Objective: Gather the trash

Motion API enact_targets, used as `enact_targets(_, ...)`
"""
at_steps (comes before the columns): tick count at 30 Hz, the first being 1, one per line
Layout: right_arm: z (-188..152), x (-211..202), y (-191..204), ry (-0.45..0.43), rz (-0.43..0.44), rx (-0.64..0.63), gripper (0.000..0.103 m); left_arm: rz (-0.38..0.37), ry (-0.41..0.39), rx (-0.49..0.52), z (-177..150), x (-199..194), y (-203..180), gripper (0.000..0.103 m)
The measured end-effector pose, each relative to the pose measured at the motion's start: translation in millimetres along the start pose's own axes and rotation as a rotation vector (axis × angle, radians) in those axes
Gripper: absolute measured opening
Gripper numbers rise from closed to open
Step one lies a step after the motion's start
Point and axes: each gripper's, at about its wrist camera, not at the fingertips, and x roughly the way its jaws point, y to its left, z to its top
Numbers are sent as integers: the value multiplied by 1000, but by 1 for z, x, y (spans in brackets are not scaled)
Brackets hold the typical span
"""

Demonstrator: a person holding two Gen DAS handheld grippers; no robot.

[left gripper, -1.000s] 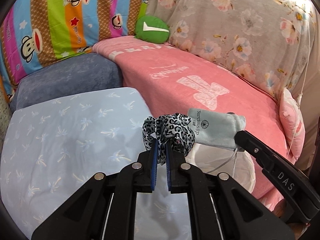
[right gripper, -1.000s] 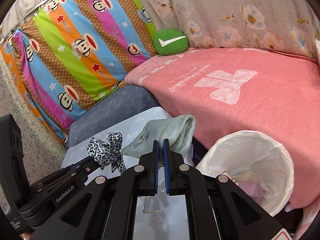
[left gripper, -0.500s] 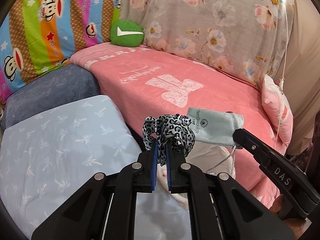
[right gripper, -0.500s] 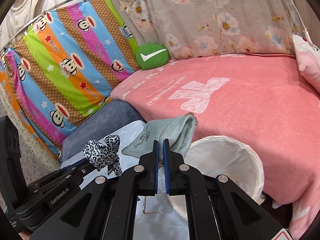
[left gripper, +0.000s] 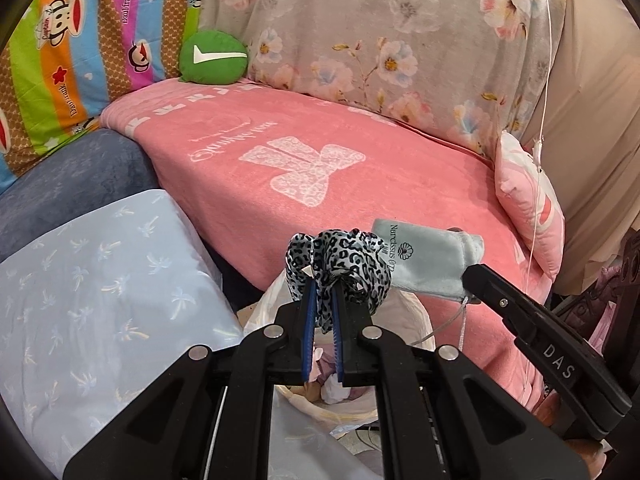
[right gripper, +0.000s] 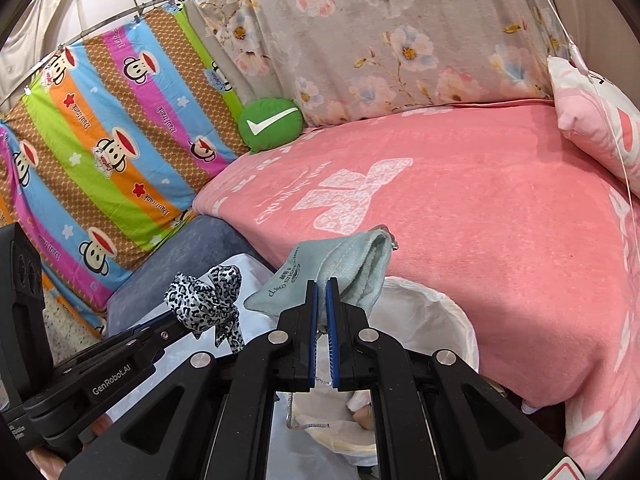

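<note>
My left gripper is shut on a leopard-print fabric scrunchie, which bunches above its blue pads. In the right wrist view the same scrunchie hangs from the left gripper at lower left. My right gripper is shut on a pale teal drawstring pouch with dark lettering; the pouch also shows in the left wrist view, held by the right gripper. Both items hang over a round bin with a white bag liner, which holds crumpled trash; the bin lies just below the left fingers.
A pink blanket covers the bed behind the bin. A pale blue patterned cushion lies at the left, a dark blue one behind it. A green round pillow, striped cartoon sheet, floral cloth and pink pillow ring the bed.
Both grippers have carried their items sideways from over the pale blue cushion to above the bin, which now sits right beneath them. Neither grip has changed.
</note>
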Motion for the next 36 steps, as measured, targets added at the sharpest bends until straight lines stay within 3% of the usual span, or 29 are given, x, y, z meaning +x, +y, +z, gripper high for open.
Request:
enact_targets(4,1,2,-6,2,-7,3,5,-3,20,6,1,9,-5,12)
enact_targets(8,2,5,-10,5,-12,5,5,11,19,0,1,13,-6,30)
enact_targets(20,-1,20,-8,29,-9,-6,6,61,-14,-27,2,11,5,62)
enact_targets(36,-13,27,8,83,3,-57,16,138,-33,-41,-8,4,20,77)
